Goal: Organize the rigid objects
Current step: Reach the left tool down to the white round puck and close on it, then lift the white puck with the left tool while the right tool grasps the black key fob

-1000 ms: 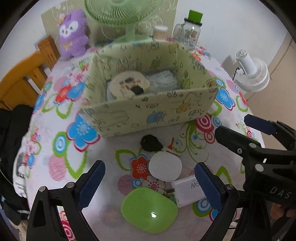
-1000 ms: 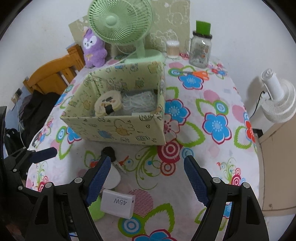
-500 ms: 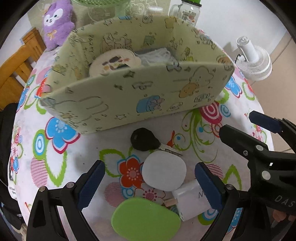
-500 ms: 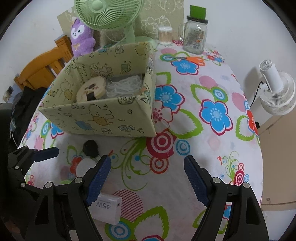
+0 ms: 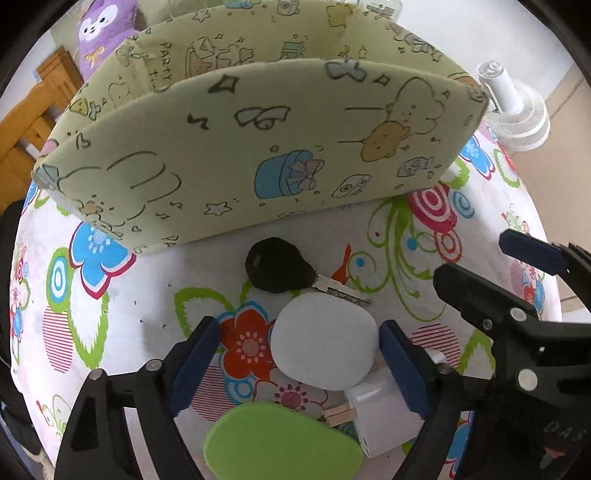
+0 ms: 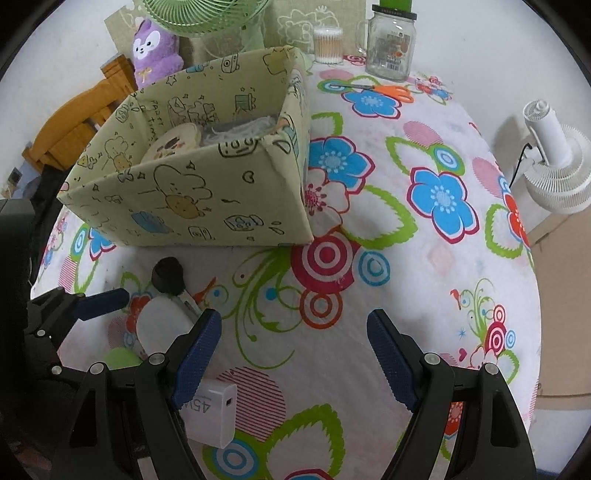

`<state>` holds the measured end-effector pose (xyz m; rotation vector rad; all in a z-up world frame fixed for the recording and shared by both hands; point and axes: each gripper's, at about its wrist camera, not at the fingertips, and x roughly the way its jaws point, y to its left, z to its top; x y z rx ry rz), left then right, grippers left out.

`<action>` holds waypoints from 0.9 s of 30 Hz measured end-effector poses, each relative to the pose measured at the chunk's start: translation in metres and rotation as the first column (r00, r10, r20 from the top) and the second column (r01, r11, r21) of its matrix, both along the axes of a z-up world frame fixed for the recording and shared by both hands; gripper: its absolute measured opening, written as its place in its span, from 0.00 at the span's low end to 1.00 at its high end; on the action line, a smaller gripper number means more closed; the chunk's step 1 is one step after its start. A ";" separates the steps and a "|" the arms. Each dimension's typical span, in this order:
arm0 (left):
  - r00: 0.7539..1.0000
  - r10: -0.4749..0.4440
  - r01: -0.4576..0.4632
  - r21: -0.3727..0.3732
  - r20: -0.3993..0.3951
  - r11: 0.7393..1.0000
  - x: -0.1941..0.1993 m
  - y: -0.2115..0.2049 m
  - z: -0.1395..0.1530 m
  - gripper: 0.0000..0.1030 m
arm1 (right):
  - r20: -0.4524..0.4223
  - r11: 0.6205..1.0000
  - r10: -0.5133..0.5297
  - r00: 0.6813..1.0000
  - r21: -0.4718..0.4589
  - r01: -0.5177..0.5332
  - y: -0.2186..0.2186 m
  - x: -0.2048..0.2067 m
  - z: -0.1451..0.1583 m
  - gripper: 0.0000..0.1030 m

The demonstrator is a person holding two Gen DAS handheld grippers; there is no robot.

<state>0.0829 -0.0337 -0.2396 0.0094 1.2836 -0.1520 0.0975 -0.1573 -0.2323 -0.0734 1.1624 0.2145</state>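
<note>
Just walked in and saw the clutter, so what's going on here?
A person is tidying small hard items into the patterned box. The left gripper is open, jaws on either side of the white oval disc without gripping it. The right gripper is open over bare tablecloth. The black key, white charger and green oval piece lie outside the box.

A lived-in home is indicated. The bench is covered by a bright floral cloth, and a cartoon-printed fabric storage box is set on it. A purple plush toy, a green desk fan, a glass jar and a tub of cotton swabs are seen at the back, with a wooden chair and a white floor fan beside.
</note>
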 end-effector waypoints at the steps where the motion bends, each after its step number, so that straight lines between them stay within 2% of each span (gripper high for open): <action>1: 1.000 0.000 0.000 0.000 0.002 1.000 0.000 0.000 0.000 0.84 | -0.001 1.000 -0.001 1.000 -0.001 0.001 0.000 0.000 -0.001 0.81; 4: 1.000 -0.008 0.008 0.006 0.008 1.000 -0.001 0.000 0.000 0.83 | -0.006 1.000 -0.006 1.000 -0.003 0.006 0.000 -0.001 -0.003 0.81; 6: 1.000 0.001 -0.001 0.016 0.015 1.000 -0.003 0.001 0.000 0.78 | -0.008 1.000 -0.009 1.000 -0.001 0.009 0.000 -0.001 -0.003 0.81; 9: 1.000 -0.004 0.002 0.069 0.024 0.998 -0.004 -0.003 0.000 0.63 | -0.010 1.000 -0.005 1.000 -0.001 0.005 0.002 -0.002 -0.004 0.81; 10: 1.000 -0.014 0.013 0.066 0.026 0.998 -0.005 -0.003 0.002 0.55 | -0.010 1.000 -0.003 1.000 -0.006 0.003 0.004 -0.002 -0.004 0.81; 17: 1.000 -0.002 0.002 0.048 0.015 0.999 -0.006 -0.002 0.006 0.55 | -0.001 1.000 0.009 1.000 -0.007 -0.009 0.014 -0.001 0.001 0.81; 27: 0.999 0.033 -0.034 0.065 0.023 0.997 -0.007 0.029 0.013 0.55 | 0.003 0.999 0.046 0.999 -0.002 -0.046 0.041 0.005 0.003 0.81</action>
